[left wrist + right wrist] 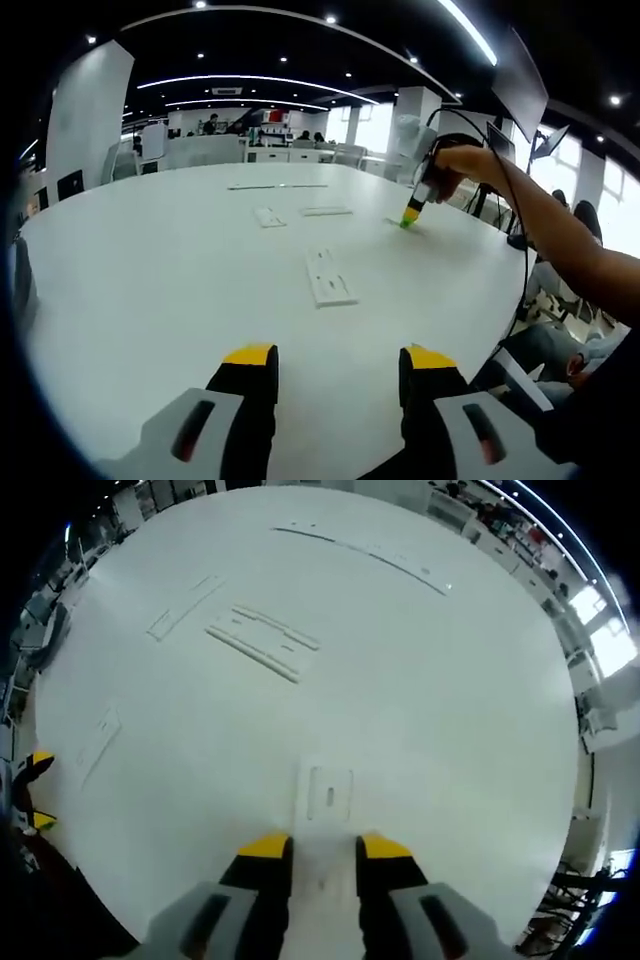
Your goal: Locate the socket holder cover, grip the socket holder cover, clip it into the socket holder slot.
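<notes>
The socket holder cover point(328, 792), a small flat white plate with a slot in it, lies on the white table point(450, 710). My right gripper point(324, 848) has its yellow-tipped jaws pressed against the cover's two sides, shut on its near end. The left gripper view shows that right gripper point(409, 217) in a person's hand, tips down on the table at the far right. My left gripper point(340, 358) hovers open above the table's near edge with nothing between its jaws. A white socket holder point(328, 277) lies just ahead of it.
More white parts lie about: a long socket holder point(262, 638), a flat strip point(185, 607), a small plate point(98, 736) and thin strips point(370, 552) at the far side. A person's arm point(560, 240) reaches over the right edge. Desks and chairs point(300, 152) stand beyond.
</notes>
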